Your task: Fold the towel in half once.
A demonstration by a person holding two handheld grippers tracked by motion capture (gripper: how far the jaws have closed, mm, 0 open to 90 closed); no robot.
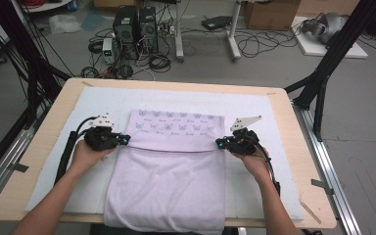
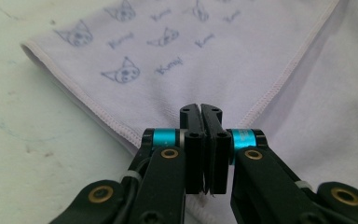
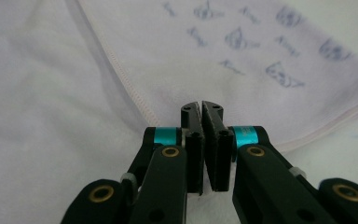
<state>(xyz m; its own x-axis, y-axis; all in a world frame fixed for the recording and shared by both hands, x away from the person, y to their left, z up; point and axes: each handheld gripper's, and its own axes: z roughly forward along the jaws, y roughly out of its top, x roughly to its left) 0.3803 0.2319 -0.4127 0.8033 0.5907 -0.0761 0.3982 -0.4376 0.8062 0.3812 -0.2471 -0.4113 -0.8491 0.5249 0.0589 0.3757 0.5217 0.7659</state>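
At the near edge of the table (image 1: 39,147), a person's forearms reach in from below, each hand holding a gripper at either side of a pale lilac cloth (image 1: 169,191). The left gripper (image 1: 125,139) and the right gripper (image 1: 219,143) are both clenched, jaws pressed together at the two ends of a fold line; in the gripper views each pair appears to pinch a stitched hem (image 2: 121,128) at the corner of the turned-over flap. The cloth lies flat on a white mat (image 1: 274,112), its near end draping over the table edge, its far band printed with small cat faces (image 1: 176,125). It looks light, limp and thin, likely to sag and slip, so the hemmed corners seem the surest hold. Beyond the table, cables and computer towers (image 1: 134,27) crowd the floor.
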